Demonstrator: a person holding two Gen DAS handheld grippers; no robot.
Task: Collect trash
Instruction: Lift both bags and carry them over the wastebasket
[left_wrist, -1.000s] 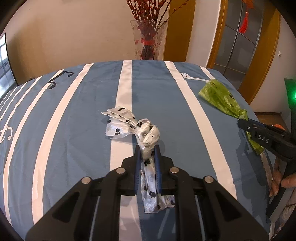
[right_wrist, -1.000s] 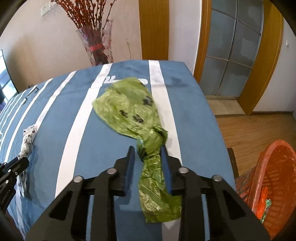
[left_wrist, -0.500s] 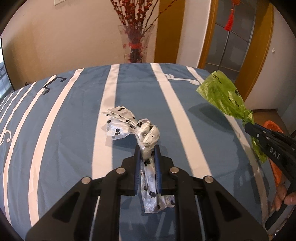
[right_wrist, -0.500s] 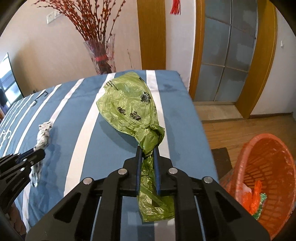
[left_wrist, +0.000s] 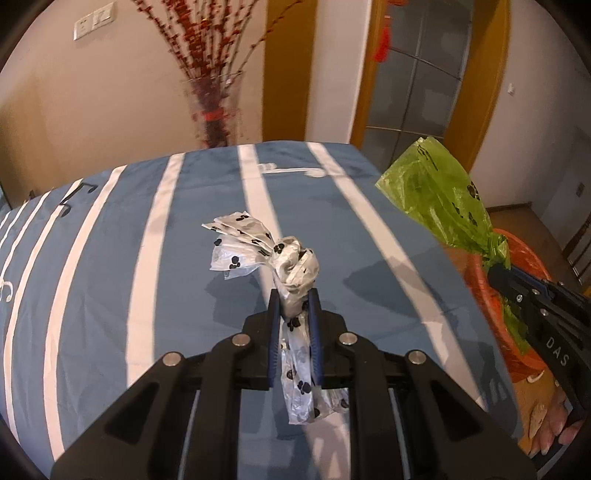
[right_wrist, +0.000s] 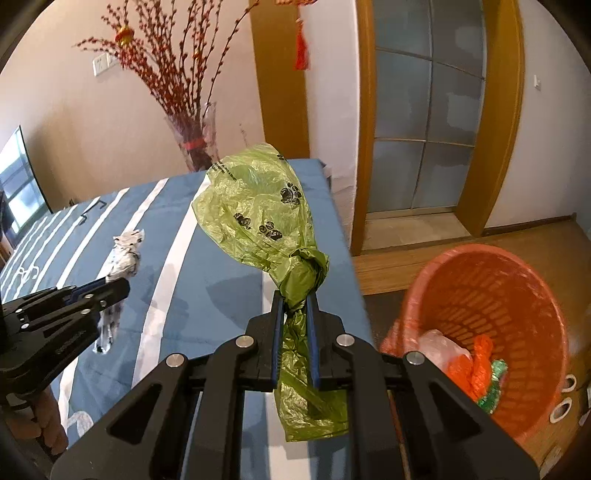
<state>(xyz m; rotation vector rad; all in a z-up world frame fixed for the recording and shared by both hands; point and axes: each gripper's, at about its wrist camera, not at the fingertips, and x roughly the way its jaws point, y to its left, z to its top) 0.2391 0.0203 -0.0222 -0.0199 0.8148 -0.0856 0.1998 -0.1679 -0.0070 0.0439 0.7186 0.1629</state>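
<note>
My left gripper (left_wrist: 294, 301) is shut on a knotted white bag with black paw prints (left_wrist: 295, 264) and holds it above the blue striped table (left_wrist: 147, 295). My right gripper (right_wrist: 294, 301) is shut on a knotted green bag with paw prints (right_wrist: 258, 214), lifted over the table's right edge. The green bag (left_wrist: 439, 199) and right gripper (left_wrist: 495, 271) show at the right of the left wrist view. The left gripper (right_wrist: 122, 286) and white bag (right_wrist: 125, 254) show at the left of the right wrist view. An orange basket (right_wrist: 487, 291) stands on the floor to the right.
The basket holds orange, pale and green trash (right_wrist: 476, 365). A glass vase with red branches (right_wrist: 195, 144) stands behind the table's far edge. A glass door with a wooden frame (right_wrist: 424, 122) is beyond the wooden floor (right_wrist: 517, 243).
Both grippers have lifted their bags off the table and risen. The right gripper shut on the green bag and moved right, nearer the orange basket.
</note>
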